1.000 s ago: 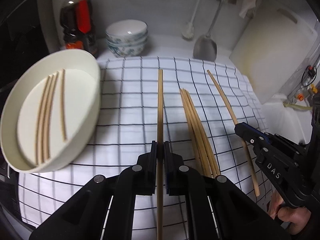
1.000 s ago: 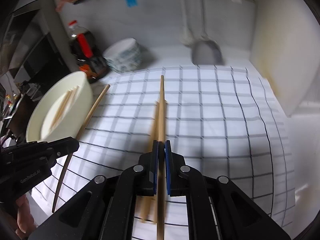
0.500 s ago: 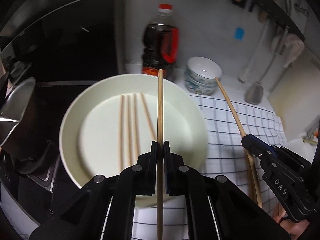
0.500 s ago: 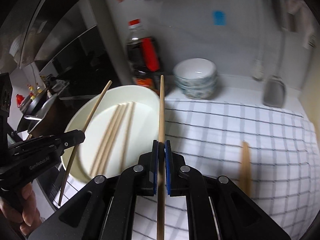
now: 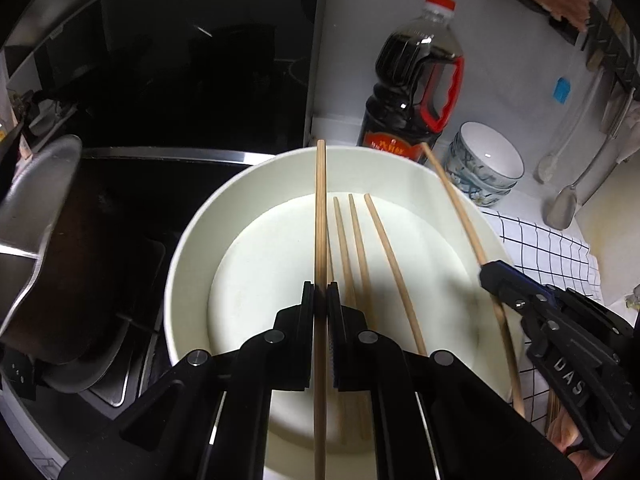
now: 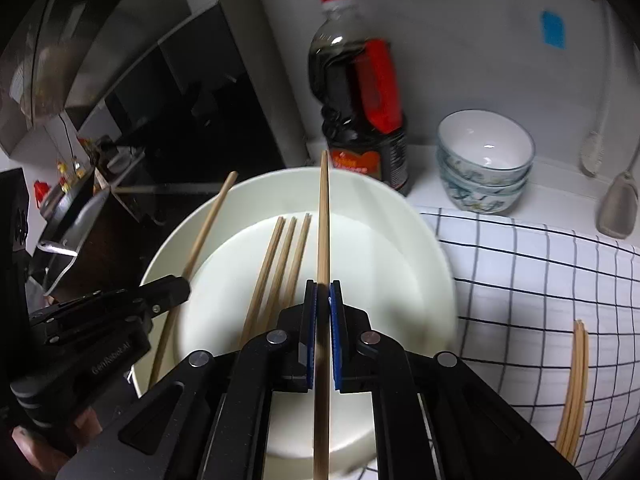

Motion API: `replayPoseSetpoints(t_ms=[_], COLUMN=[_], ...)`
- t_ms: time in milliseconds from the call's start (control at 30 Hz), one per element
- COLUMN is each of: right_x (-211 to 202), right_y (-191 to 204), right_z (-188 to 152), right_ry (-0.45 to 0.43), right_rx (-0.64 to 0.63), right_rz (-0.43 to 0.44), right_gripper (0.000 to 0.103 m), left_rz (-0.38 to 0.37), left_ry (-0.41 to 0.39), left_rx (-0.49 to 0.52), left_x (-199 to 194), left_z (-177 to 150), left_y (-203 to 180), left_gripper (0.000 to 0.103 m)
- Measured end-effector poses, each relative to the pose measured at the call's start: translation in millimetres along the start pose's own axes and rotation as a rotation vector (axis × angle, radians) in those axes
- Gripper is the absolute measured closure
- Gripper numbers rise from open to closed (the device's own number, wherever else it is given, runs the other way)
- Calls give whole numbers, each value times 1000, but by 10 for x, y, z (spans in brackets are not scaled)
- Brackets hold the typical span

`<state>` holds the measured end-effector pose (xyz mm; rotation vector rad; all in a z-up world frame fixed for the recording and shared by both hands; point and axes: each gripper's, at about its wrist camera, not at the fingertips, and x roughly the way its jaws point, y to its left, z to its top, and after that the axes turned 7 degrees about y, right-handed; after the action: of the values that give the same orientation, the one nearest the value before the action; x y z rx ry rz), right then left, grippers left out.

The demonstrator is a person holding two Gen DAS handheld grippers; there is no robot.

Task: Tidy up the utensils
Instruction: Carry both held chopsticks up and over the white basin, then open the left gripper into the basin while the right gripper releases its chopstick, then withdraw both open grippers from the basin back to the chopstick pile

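Observation:
A round cream tray [image 5: 192, 240] [image 6: 424, 240] holds three wooden chopsticks [image 5: 356, 240] [image 6: 280, 256] lying side by side. My left gripper [image 5: 320, 292] is shut on one chopstick [image 5: 321, 208] and holds it over the tray's middle; it shows at the left of the right wrist view [image 6: 176, 286]. My right gripper [image 6: 323, 292] is shut on another chopstick [image 6: 323, 216] over the tray; it shows at the right of the left wrist view [image 5: 490, 274]. Both held sticks point away toward the wall. More chopsticks [image 6: 576, 376] lie on the checked cloth [image 6: 540, 280].
A dark soy sauce bottle [image 5: 416, 80] [image 6: 360, 92] stands behind the tray. Stacked patterned bowls [image 5: 484, 168] [image 6: 484, 160] sit to its right. A spatula [image 5: 564, 208] and a brush hang on the wall. A black stove with a metal pan [image 5: 36, 208] lies left.
Both grippers swung left from the checked cloth to above the cream tray, each carrying its chopstick. The tray now fills the middle of both views.

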<state>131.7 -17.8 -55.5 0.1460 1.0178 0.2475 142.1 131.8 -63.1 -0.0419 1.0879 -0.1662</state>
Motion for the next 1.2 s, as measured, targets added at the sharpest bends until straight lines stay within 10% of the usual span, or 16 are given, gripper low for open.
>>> replayPoseSetpoints(t_ms=[600,767,1200], right_x=[551,524,208], right_y=[45,27,2], right_z=[30,75,-67], right_ry=[158,146,115], right_rx=[1,7,0], right_rz=[-11,-37,-55], right_gripper=[97,79,66], left_rz=[11,49,90], left_ry=[107,61,55], left_rx=[-5,-28,-54], left_x=[438,300,34], left_z=[11,8,-116], left_y=[146,191,245], left_gripper=[93,39,23])
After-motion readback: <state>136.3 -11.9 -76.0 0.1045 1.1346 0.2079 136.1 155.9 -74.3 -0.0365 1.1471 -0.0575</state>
